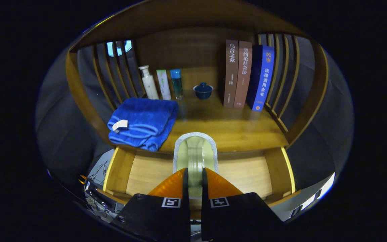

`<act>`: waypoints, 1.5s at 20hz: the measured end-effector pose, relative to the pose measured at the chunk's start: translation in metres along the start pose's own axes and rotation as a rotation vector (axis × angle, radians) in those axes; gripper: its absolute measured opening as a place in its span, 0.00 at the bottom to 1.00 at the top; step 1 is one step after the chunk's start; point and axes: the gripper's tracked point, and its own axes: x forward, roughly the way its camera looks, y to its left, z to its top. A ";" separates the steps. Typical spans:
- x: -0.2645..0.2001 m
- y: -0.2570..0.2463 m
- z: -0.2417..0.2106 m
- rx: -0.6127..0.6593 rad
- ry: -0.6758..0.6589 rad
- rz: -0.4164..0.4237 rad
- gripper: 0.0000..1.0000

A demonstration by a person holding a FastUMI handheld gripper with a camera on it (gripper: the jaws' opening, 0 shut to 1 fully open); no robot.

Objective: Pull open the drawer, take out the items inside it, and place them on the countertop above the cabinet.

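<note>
A pale green, flat object with a whitish foam-like rim, possibly a sponge or scrubbing pad (195, 154), is held upright between the two fingers of the claw (195, 178); both fingers are pressed against its sides, so the claw is clamped on it. What exactly the object is cannot be told with certainty. It is held above the open drawer (247, 173), its upper end reaching up in front of the edge of the countertop (233, 131).

The drawer has been pulled out, so that step is judged done. Its wooden floor, seen to either side of the fingers, appears bare, though the part directly beneath the claw is hidden. A folded blue towel (143, 122) lies on the countertop ahead and to the left of the fingers, its corner overhanging the front edge. The held object is not yet set down; placing it on the free wood ahead is judged to be what is left.

The claw is pointed forward and slightly downward at the cabinet, roughly centred on the drawer. Beyond the fingers, at the back, stand three bottles (161, 84), a small lidded cup (203, 90) and three books (247, 75)
</note>
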 end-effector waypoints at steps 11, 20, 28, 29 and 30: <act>0.101 -0.014 0.053 0.018 0.092 -0.043 0.17; 0.115 -0.016 0.062 0.033 0.107 -0.053 0.25; 0.116 -0.020 0.052 0.041 0.095 -0.059 1.00; 0.114 -0.022 0.052 0.041 0.092 -0.061 1.00; 0.110 -0.022 0.053 0.037 0.084 -0.063 1.00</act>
